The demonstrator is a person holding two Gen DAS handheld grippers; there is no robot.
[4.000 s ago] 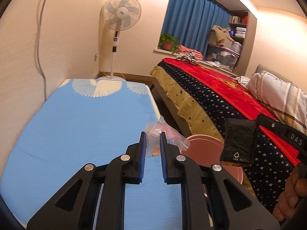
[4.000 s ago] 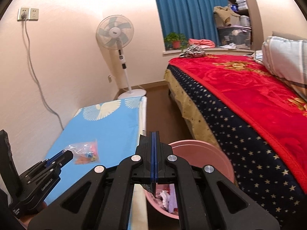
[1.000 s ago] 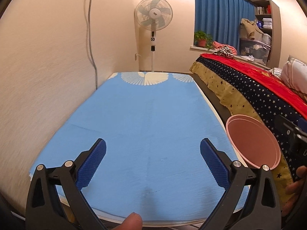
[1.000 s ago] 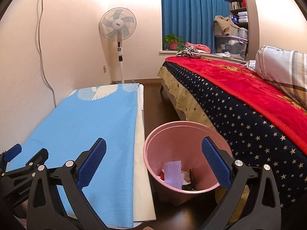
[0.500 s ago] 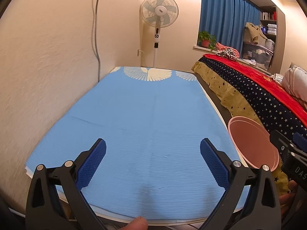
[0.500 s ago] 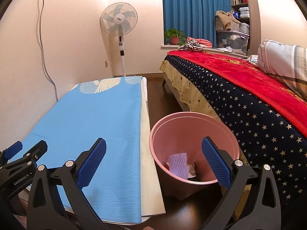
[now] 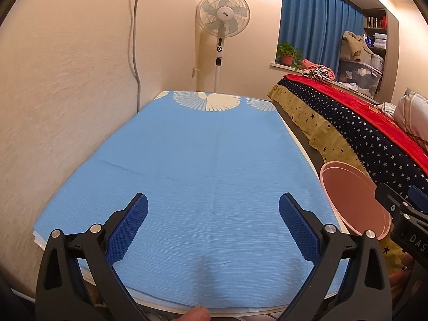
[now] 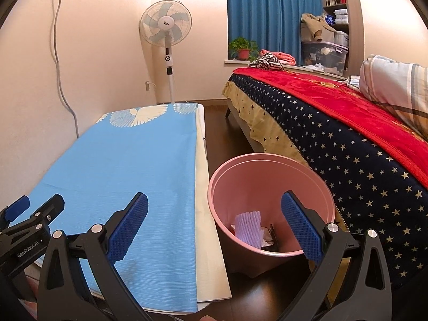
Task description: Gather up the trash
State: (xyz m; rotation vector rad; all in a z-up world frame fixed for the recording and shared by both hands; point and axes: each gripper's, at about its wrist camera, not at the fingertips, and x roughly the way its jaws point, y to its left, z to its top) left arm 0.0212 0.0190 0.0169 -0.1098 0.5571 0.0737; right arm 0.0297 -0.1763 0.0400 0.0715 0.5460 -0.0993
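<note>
1. The bed [image 8: 347, 123] fills the right side of the room, covered by a red blanket over a dark star-patterned spread with a yellow skirt; a striped pillow [image 8: 396, 91] lies at its near end.
2. A low table under a blue cloth [image 7: 214, 165] with white wing prints runs along the left wall, its surface bare of any litter.
3. A blue curtain [image 8: 270, 13] hangs at the far window, with a potted plant [image 8: 243, 48] on the sill.
4. A standing fan [image 8: 165, 26] is in the far corner, beyond the table's end.
5. The pink trash bin [image 8: 270, 206] stands on the dark floor between table and bed, just beside the table's edge.
6. The left gripper [image 7: 214, 230] hangs over the near end of the blue cloth, its blue-padded fingers spread wide with nothing between them.
7. The right gripper [image 8: 214, 230] is likewise spread wide and empty, its right finger in front of the bin and its left over the cloth.
8. The trash lies at the bottom of the bin: a pale purple foam net [image 8: 247, 227] on top of white scraps and a dark wrapper.
</note>
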